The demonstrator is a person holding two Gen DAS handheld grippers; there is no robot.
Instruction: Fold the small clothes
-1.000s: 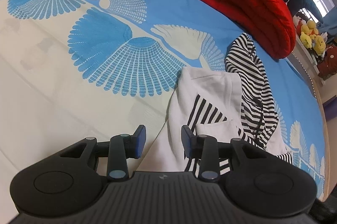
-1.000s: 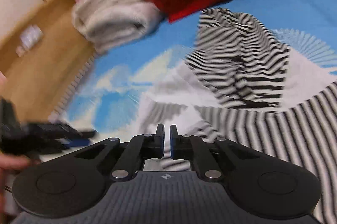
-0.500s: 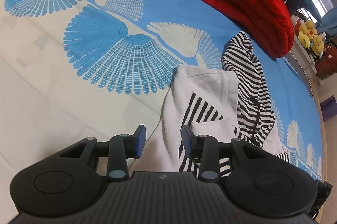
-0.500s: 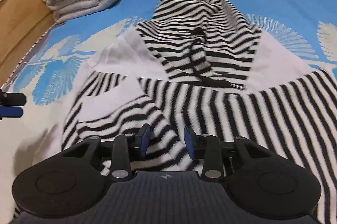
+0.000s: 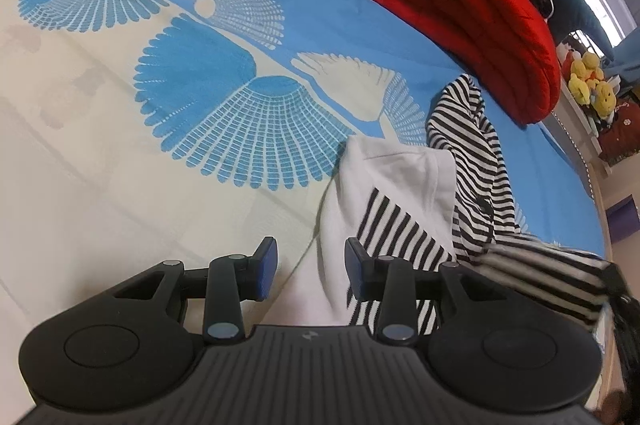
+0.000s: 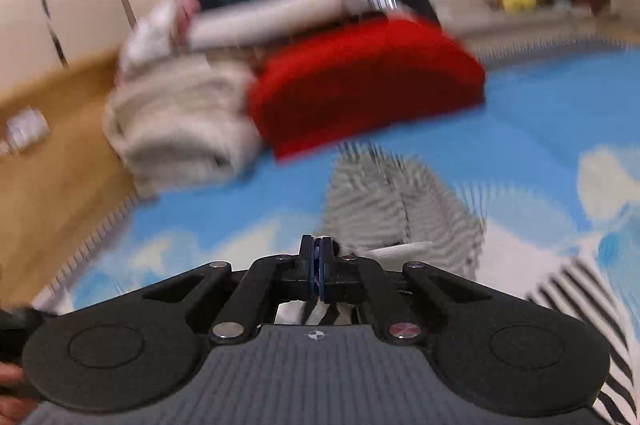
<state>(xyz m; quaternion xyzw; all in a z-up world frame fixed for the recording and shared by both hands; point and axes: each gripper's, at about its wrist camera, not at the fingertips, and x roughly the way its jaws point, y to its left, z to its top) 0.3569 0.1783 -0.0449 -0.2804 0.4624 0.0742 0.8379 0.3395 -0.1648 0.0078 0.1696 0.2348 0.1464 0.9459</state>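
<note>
Right gripper (image 6: 317, 267): jaws just snapped together, seemingly pinching striped hoodie (image 6: 400, 201) hem, likely to lift it for fold. Left gripper (image 5: 311, 267): jaws apart, empty, hovering over hoodie's white sleeve (image 5: 384, 181) on bed (image 5: 100, 145), ready to pin.

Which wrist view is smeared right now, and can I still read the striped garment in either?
Right wrist view: heavy motion blur; the red blanket and striped garment smear, only the shut right gripper is crisp. Left wrist view: sharp with fisheye bending; the garment's stripes read clearly beyond the open left gripper, blurred only at the lower right edge.
</note>
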